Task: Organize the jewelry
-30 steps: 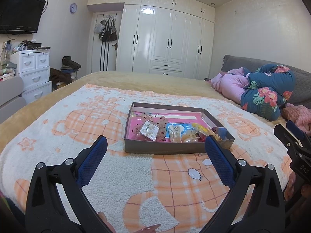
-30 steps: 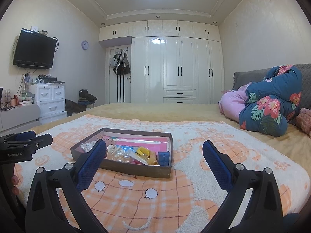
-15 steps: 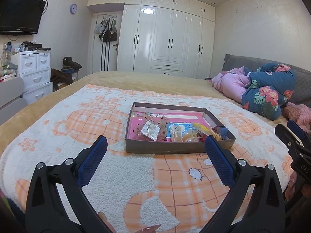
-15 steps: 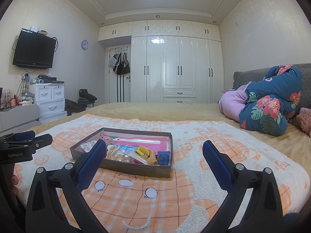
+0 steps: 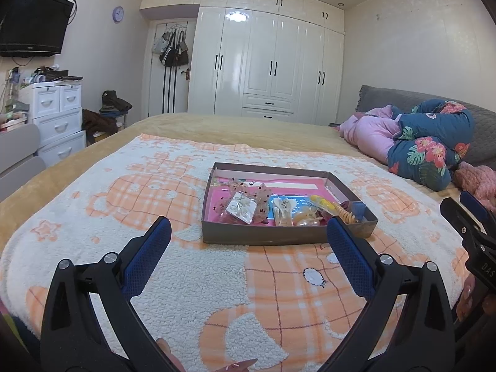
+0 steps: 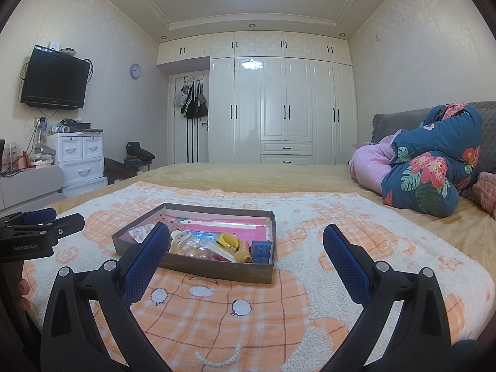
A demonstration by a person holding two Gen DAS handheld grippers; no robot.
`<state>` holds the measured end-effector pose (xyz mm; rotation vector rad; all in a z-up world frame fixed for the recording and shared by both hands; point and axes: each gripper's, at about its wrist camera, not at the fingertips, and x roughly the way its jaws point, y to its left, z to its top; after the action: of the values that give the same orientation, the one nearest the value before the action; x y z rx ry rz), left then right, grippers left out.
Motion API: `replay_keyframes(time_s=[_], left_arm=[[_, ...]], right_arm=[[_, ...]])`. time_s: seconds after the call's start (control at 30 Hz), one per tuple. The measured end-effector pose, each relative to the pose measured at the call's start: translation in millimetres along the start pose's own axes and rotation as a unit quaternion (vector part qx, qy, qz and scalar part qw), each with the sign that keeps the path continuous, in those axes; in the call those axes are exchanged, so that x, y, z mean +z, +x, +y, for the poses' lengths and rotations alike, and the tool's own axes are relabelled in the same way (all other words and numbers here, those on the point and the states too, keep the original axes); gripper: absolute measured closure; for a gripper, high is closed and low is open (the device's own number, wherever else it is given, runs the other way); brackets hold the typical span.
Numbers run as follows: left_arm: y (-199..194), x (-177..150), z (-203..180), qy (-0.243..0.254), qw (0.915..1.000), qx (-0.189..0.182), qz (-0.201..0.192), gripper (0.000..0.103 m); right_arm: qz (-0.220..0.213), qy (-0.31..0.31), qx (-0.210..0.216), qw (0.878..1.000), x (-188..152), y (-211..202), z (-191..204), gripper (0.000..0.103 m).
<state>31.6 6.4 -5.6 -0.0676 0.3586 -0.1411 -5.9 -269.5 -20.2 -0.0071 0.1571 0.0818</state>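
A shallow brown box (image 5: 263,235) (image 6: 217,268) with a pink lining lies on the blanket ahead of both grippers. Inside it are several small items: clear packets of jewelry (image 5: 241,207), a pale clip (image 5: 283,210), a yellow piece (image 5: 322,201) (image 6: 229,240) and a small blue box (image 5: 356,209) (image 6: 261,251). My left gripper (image 5: 248,254) is open and empty, short of the box's near wall. My right gripper (image 6: 241,257) is open too, with nothing between its fingers, and its left finger overlaps the box in view.
A white and orange fleece blanket (image 5: 124,217) covers the bed. Folded pink and floral quilts (image 5: 427,148) (image 6: 424,170) lie at the right against a grey headboard. A white drawer unit (image 5: 55,114) and a wall TV (image 6: 54,77) stand left; wardrobes (image 6: 279,108) fill the far wall.
Both views have shifted only slightly; the box sits a touch further off in the left wrist view. Both grippers stay open and empty.
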Motion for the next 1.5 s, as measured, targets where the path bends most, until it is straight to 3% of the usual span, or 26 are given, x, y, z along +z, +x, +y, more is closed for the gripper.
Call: replay_keyframes(time_s=[0.97, 1.5], left_arm=[[-0.6, 1.2, -2.0, 0.003, 1.0000, 0.002, -0.001, 0.011], [9.3, 1.8, -2.8, 0.008, 0.9993, 0.032, 0.020, 0.011]], right_arm=[[0.003, -0.002, 0.000, 1.000, -2.0, -0.1, 3.3, 0.006], [0.011, 0.004, 0.001, 1.000, -7.8, 2.0, 4.6, 0.006]])
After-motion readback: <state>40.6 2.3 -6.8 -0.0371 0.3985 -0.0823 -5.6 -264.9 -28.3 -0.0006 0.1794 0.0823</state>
